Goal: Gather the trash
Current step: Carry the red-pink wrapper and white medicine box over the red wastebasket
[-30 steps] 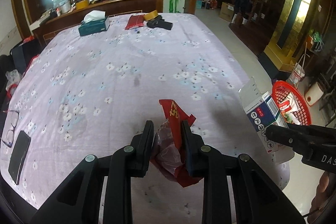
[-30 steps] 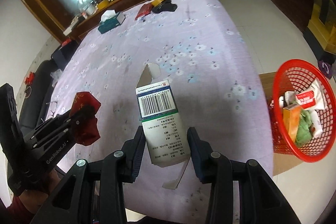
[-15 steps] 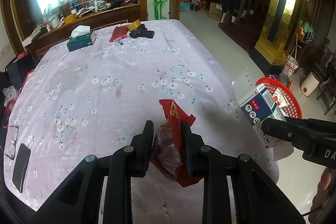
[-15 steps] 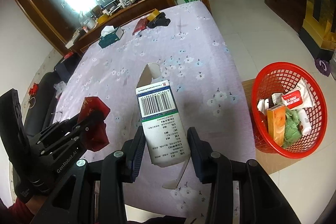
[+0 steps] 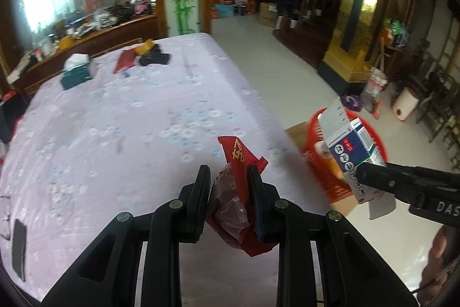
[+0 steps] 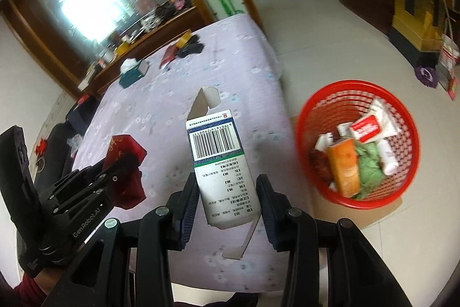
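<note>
My left gripper (image 5: 228,177) is shut on a crumpled red wrapper (image 5: 240,160), held above the near edge of the table's lilac flowered cloth (image 5: 129,120). My right gripper (image 6: 227,189) is shut on an opened white carton with a barcode (image 6: 220,160), held upright above the table's right edge. In the left wrist view the carton (image 5: 349,148) hangs in front of the red mesh basket (image 5: 316,160). The basket (image 6: 316,108) stands on the floor right of the table and holds several pieces of trash. The left gripper (image 6: 126,163) with the wrapper (image 6: 126,151) shows at the left in the right wrist view.
On the far end of the table lie a green tissue box (image 5: 76,72), a red packet (image 5: 125,59) and dark items (image 5: 153,58). A phone (image 5: 18,243) and glasses lie at the near left. The basket sits on cardboard (image 6: 382,209) on the tiled floor.
Both grippers have swung to the right with their loads. The basket now sits closer and larger in both views, and the carton hangs in front of it.
</note>
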`<control>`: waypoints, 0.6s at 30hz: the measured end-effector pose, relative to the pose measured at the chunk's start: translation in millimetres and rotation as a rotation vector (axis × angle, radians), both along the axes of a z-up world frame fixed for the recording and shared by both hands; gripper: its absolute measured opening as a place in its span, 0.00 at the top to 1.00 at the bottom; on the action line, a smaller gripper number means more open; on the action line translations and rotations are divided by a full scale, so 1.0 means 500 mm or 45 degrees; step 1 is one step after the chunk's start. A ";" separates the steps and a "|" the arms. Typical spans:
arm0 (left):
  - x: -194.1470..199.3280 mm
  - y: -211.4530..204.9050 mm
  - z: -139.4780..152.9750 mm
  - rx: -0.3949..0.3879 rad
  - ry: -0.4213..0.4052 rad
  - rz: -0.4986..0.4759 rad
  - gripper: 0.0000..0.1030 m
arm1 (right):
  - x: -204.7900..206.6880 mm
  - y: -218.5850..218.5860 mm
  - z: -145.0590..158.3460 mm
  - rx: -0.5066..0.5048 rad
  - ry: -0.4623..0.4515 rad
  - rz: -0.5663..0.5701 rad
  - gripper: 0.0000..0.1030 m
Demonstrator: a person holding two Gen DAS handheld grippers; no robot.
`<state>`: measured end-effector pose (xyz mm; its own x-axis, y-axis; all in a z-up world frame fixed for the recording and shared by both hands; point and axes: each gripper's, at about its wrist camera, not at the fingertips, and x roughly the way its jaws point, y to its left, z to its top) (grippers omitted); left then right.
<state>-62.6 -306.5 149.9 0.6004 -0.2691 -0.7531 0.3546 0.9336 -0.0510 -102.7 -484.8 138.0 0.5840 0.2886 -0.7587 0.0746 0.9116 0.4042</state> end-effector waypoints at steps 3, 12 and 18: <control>0.012 -0.031 0.007 -0.056 0.028 -0.052 0.76 | -0.010 -0.040 0.008 -0.001 -0.010 -0.058 0.58; 0.045 -0.163 0.025 -0.124 0.110 -0.238 0.76 | -0.039 -0.175 0.021 0.032 -0.027 -0.283 0.57; 0.073 -0.261 0.020 -0.130 0.163 -0.332 0.76 | -0.053 -0.248 0.025 0.065 -0.032 -0.399 0.57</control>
